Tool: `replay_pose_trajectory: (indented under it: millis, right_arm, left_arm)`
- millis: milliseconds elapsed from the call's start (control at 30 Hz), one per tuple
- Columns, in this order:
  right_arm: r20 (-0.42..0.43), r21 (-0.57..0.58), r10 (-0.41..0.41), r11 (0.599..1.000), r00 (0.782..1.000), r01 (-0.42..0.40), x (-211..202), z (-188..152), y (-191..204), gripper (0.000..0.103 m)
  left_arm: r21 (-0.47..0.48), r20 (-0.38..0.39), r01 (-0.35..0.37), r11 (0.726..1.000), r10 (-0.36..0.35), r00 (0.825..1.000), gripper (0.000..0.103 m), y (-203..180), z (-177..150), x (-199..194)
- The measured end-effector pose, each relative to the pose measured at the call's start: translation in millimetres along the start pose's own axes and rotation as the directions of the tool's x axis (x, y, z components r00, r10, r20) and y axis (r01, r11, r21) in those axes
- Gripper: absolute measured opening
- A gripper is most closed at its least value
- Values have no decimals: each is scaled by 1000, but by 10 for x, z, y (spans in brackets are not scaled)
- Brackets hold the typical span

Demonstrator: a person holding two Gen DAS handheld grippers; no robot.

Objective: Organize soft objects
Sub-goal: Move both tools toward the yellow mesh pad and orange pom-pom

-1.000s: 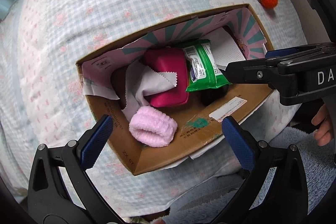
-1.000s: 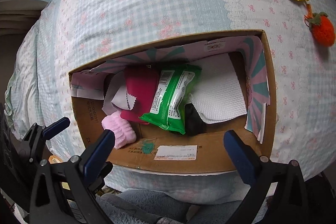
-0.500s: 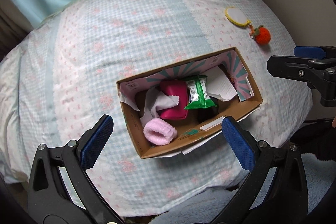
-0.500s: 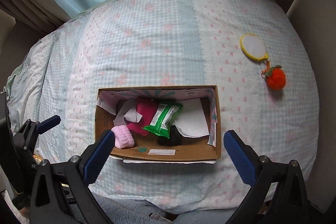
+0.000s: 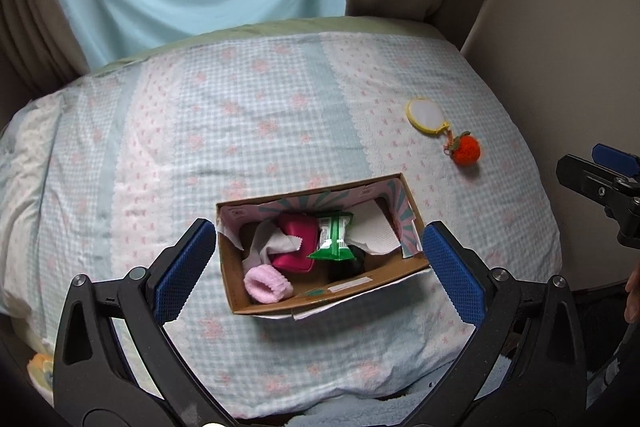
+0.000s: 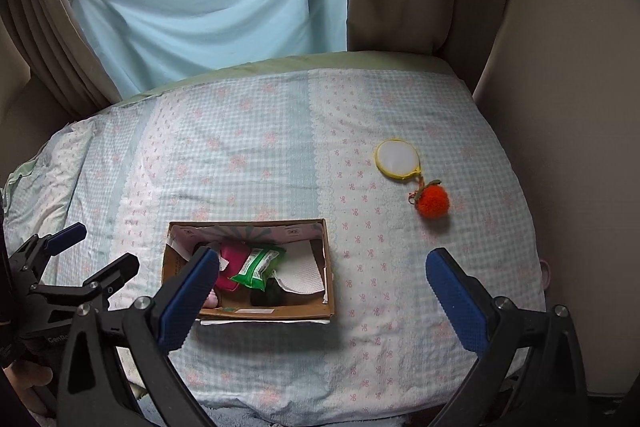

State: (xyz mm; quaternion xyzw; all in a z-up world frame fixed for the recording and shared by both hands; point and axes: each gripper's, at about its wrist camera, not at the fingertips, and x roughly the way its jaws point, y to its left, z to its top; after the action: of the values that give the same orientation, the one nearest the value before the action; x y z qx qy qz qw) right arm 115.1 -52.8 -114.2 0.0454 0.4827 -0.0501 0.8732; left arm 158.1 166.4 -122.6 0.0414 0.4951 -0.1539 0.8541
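Both grippers hang above the near edge of the bed w/ jaws spread wide, nothing held. Left gripper (image 5: 320, 267) frames the open brown cardboard box (image 5: 352, 289), already holding a fluffy pink roll (image 5: 267, 283), magenta pouch (image 5: 296, 247), green wipes pack (image 5: 334, 239) & white cloth (image 5: 378, 233).

The one loose piece, a yellow-rimmed round mirror w/ orange yarn pom-pom charm (image 6: 434, 201), lies on the checked blue-pink bedspread (image 6: 248, 155) beyond the box, to its right, well apart. Its long axis runs from far-left to near-right. Right gripper (image 6: 322, 291) looks nearer; the charm sits ahead, right of its centre line.

Left view shows the pink roll whole; in the right view a finger covers most of it. Right view gives the charm clearer.
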Motion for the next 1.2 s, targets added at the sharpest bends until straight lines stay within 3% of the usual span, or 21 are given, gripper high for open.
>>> replay_pose_trajectory:
  millis: [400, 667, 933, 1200]
  right_arm:
    - [78, 45, -49, 998, 996, 46, -198, 53, -977, 103]
    - [72, 28, -86, 996, 994, 84, 37, 223, -1628, 103]
    - [10, 30, -7, 1000, 1000, 7, 752, 337, -2187, 103]
    - [-63, 43, 78, 996, 995, -75, 1722, 313, -2551, 103]
  left_arm:
    - [47, 14, 61, 997, -61, 998, 103, -1064, 301, 205]
    - [92, -5, 97, 991, -96, 995, 103, -1786, 798, 715]
    - [112, -72, 116, 987, -108, 991, 103, -2372, 1369, 1641]
    - [204, -154, 127, 971, -97, 983, 103, -2845, 1702, 2947]
